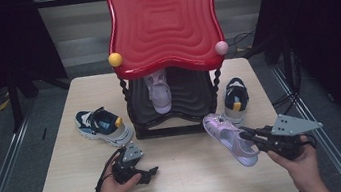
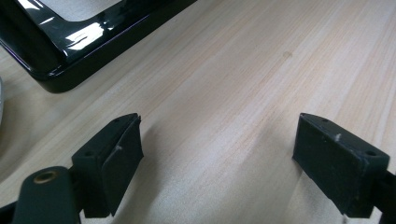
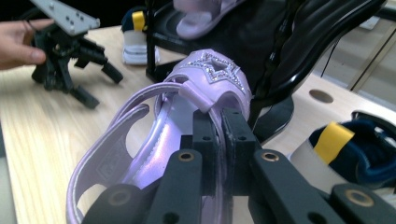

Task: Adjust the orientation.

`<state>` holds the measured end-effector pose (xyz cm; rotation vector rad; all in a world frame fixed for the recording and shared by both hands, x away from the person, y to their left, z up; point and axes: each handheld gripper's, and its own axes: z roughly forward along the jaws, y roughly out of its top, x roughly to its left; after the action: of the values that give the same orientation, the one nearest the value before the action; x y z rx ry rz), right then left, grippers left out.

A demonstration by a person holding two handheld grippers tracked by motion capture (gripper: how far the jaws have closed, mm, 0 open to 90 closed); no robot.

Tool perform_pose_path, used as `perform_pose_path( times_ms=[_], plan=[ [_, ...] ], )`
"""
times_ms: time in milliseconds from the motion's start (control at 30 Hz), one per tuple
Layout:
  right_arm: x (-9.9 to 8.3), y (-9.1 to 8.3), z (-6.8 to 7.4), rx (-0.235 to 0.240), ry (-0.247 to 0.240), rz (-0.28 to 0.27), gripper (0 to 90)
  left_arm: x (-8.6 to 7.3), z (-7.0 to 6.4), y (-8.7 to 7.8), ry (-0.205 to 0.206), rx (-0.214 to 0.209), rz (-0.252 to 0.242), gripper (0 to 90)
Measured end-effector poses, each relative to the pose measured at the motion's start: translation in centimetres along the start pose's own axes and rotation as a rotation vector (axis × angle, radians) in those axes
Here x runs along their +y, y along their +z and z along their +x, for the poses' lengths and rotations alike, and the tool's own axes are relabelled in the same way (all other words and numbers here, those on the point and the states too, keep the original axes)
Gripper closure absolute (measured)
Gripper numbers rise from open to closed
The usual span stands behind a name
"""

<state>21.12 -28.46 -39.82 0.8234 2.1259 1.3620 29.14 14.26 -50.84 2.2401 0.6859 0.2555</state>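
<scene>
The right gripper [image 3: 219,135] is clamped on the side strap of a glossy lilac plastic sandal [image 1: 229,138], whose long axis runs up-left from its jaws toward the black lower shelf of the red-topped shoe rack [image 1: 174,120] (its twin sits there). The left gripper [image 1: 153,171] rests spread and empty on the pale wooden table [image 1: 191,184].

Lilac sandal [image 1: 229,138] w/ glitter star strap, tilted, just beside black shelf base, right side of table.
</scene>
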Motion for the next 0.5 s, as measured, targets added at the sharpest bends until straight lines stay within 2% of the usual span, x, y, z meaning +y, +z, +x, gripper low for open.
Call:
perform_pose_path(
  times_ms=[267, 500],
  plan=[
    [1.9, 0.5, -0.1, -0.013, -0.008, -0.046, 84.8, 0.0, 0.0, 0.0, 0.000, 0.001, 0.001, 14.9],
    [3.0, 1.3, -0.5, -0.060, 0.000, -0.070, 84.9, 0.0, 0.0, 0.0, 0.001, 0.001, 0.000, 14.9]
  ],
)
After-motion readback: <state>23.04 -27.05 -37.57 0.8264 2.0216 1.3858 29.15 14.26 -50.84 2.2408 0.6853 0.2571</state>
